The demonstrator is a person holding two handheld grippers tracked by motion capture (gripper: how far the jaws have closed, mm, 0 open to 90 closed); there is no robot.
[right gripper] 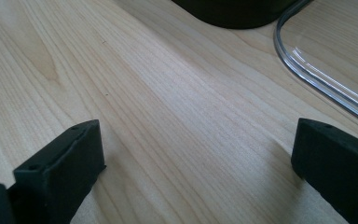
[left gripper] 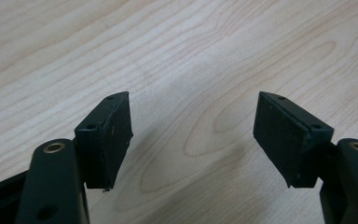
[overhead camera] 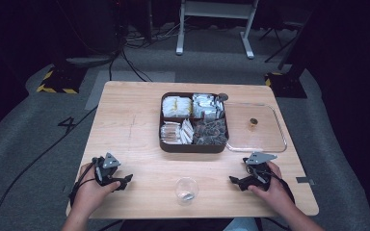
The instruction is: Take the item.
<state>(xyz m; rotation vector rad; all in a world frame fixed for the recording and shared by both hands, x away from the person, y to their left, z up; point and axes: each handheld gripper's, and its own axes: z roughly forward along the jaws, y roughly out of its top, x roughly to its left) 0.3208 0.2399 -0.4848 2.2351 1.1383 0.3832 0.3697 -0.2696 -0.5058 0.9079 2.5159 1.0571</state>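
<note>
- The wooden table [overhead camera: 125,125] carries everything; I take the dark box [overhead camera: 194,122] at its middle as my landmark.
- The box has four compartments of small packets: yellowish and silvery ones in the far pair, pale and dark ones in the near pair.
- A clear lid [overhead camera: 257,129] lies flat just right of the box, touching its side, with a small brown object resting on it.
- The clear cup [overhead camera: 186,190] stands upright nearer me than the box, between my two hands, with something small and pale at its bottom.
- My left gripper [overhead camera: 125,180] rests low on the table, left of the cup, jaws wide apart and holding nothing.
- My right gripper [overhead camera: 235,181], right of the cup, also has its jaws spread and empty.
- To do this well, I judge I should steady the light cup before reaching for a packet, closing gently so the thin wall neither buckles nor tips.
</note>
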